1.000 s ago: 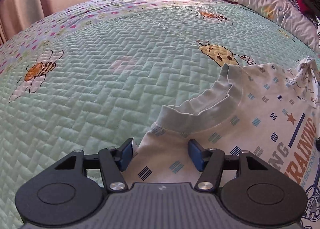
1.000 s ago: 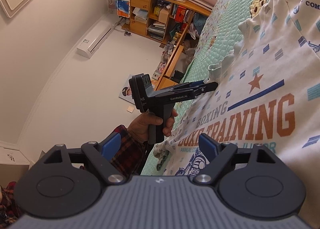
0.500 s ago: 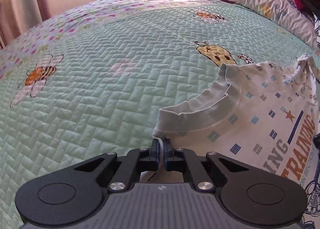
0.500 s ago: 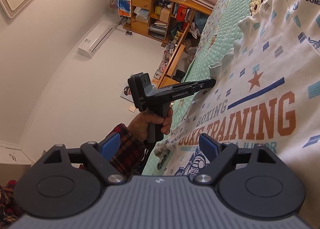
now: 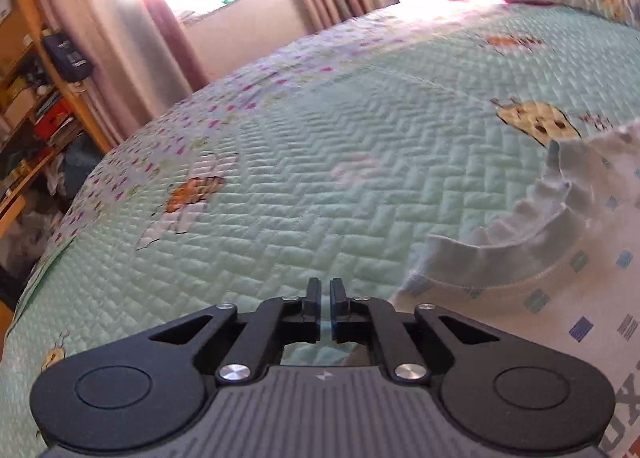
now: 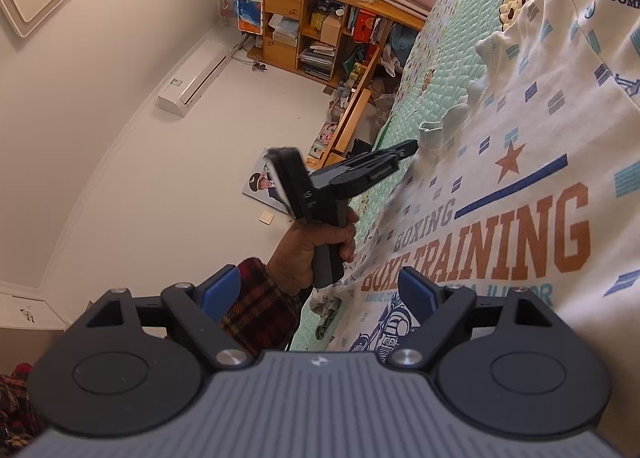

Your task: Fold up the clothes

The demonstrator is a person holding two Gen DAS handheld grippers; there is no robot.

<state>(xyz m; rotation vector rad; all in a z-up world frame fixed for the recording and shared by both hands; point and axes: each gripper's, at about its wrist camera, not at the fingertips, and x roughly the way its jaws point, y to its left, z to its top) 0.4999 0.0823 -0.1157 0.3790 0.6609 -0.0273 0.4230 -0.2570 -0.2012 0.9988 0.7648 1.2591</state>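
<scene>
One white printed t-shirt point(image 6: 520, 186) lies spread on the green quilted bedspread point(image 5: 304, 186), its pale ribbed collar point(image 5: 516, 242) bunched near the shirt's edge. Left gripper point(image 5: 325, 294) sits just beside that collar, jaws a sliver apart and opening, nothing visible between them. Right gripper point(image 6: 320, 290) is spread wide and empty over the shirt's hem.
</scene>
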